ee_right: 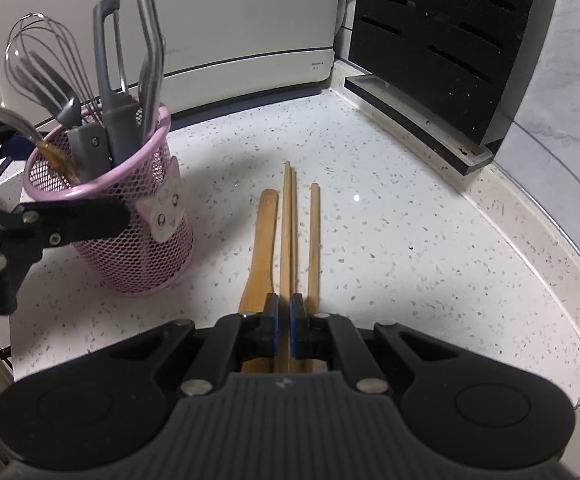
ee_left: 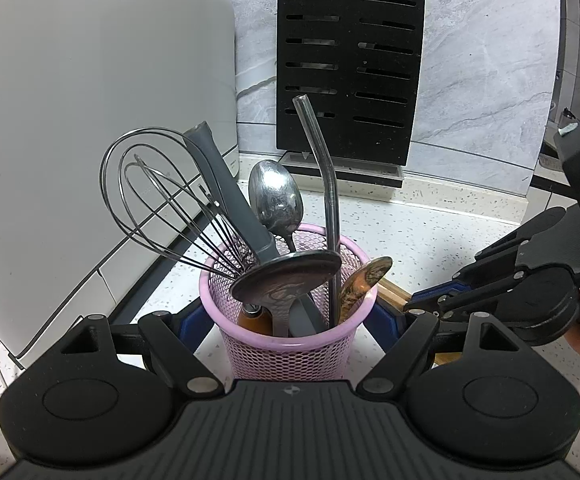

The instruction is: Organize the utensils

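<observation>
1. You see the mesh cup (ee_right: 130,236) on the counter (ee_right: 409,260), left of the chopsticks (ee_right: 288,232).
2. The whisk (ee_left: 162,196), spoon (ee_left: 276,200) and straw (ee_left: 325,184) stand in it.
3. Your knife block (ee_right: 441,52) sits behind, to the right.

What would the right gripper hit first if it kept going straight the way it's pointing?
The right gripper, shut on a wooden chopstick, points down at the speckled countertop. Going straight on, it would likely drive into the countertop among the utensils lying there, though depth is hard to judge.
</observation>
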A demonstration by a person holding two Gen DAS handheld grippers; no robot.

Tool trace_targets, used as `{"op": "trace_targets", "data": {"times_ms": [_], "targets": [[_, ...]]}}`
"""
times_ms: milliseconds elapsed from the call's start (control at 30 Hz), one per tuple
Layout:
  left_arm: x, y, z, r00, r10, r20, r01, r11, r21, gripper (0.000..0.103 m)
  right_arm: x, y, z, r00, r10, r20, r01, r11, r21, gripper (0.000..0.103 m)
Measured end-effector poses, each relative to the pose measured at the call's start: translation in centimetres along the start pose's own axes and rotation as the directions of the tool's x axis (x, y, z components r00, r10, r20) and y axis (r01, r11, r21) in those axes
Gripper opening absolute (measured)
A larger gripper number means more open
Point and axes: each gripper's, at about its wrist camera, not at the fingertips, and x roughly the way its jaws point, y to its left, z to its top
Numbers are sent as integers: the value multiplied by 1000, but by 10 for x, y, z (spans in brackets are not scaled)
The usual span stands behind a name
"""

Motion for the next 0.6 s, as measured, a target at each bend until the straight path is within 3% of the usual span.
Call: {"op": "trace_targets", "data": {"times_ms": [333,600], "targets": [[0,0,0,1000,0,0,0,1000,0,93,9,9,2,996,-88,-24,86,994,-67,6],[0,1,0,1000,1,0,-1,1000,1,93,12,-3,6,999,-40,-35,39,999,-11,6]]}}
